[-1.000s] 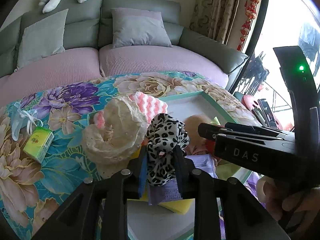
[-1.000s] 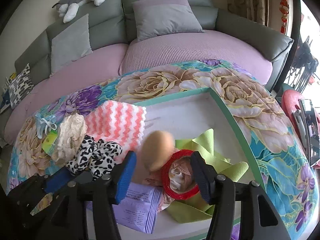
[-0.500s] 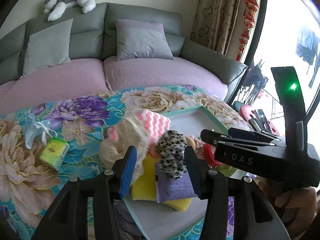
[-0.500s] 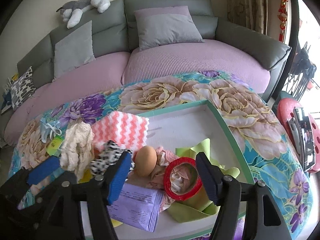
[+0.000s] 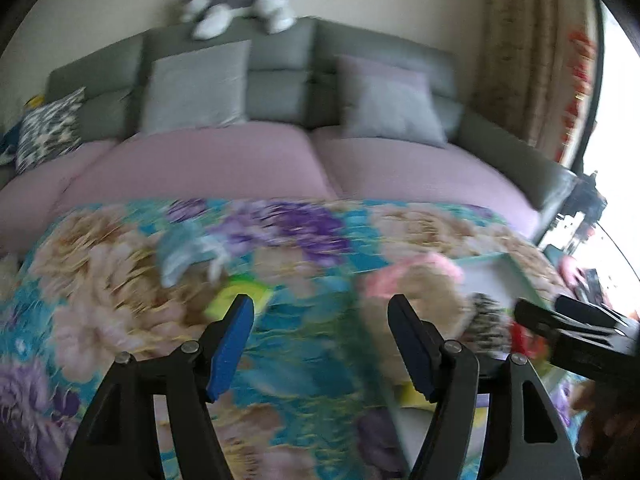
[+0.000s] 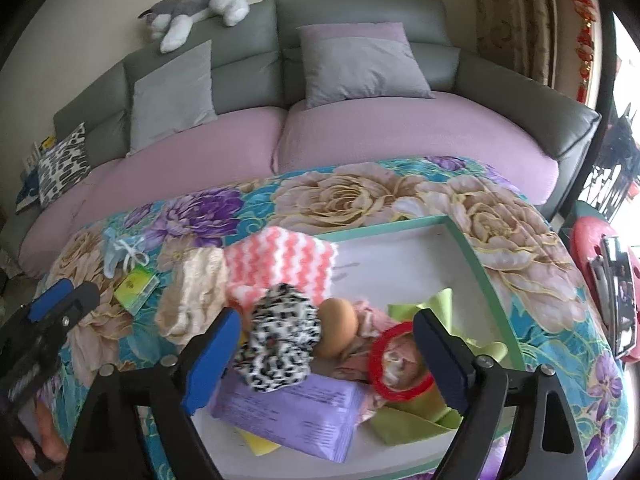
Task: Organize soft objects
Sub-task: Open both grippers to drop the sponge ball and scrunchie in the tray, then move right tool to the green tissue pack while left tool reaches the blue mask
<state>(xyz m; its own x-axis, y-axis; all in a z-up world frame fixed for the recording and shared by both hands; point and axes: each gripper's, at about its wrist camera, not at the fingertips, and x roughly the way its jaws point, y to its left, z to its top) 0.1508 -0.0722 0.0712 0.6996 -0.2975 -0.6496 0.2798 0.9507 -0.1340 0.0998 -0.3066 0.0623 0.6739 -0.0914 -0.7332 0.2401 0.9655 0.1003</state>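
Scrunchie of black-and-white leopard-print fabric (image 6: 282,338) lay crumpled and puffy inside the shallow white tray with mint-green rim (image 6: 486,276), resting partly on a lilac plastic packet (image 6: 288,414) and touching a tan egg-shaped ball (image 6: 338,326) on its right. Its ruffled folds bunched into a loose ring, spots irregular, edges frilled. Behind it, a pink-and-white zigzag crocheted cloth (image 6: 284,258) draped over the tray's left rim, with a cream lace fabric bundle (image 6: 194,292) just beside that on the floral tablecloth (image 6: 340,196). Right of the ball sat a red plastic ring (image 6: 378,360) over pinkish crumpled cloth, and lime-green folded fabric (image 6: 416,420) spread beneath. The right gripper (image 6: 326,364) stood wide, blue-padded fingers apart and holding nothing, one on either side of the tray contents. The left gripper (image 5: 322,346) was likewise wide and empty, seen over the tablecloth left of the tray; that view was heavily motion-blurred, the scrunchie (image 5: 486,322) showing only as a speckled smudge at the right. A small green-yellow box (image 6: 135,284) and a pale blue drawstring pouch (image 6: 118,252) lay on the cloth well left of the tray. Beyond stood a grey sofa with mauve seat covers (image 6: 360,132), and a grey-and-white plush husky (image 6: 200,4) lay along its back.
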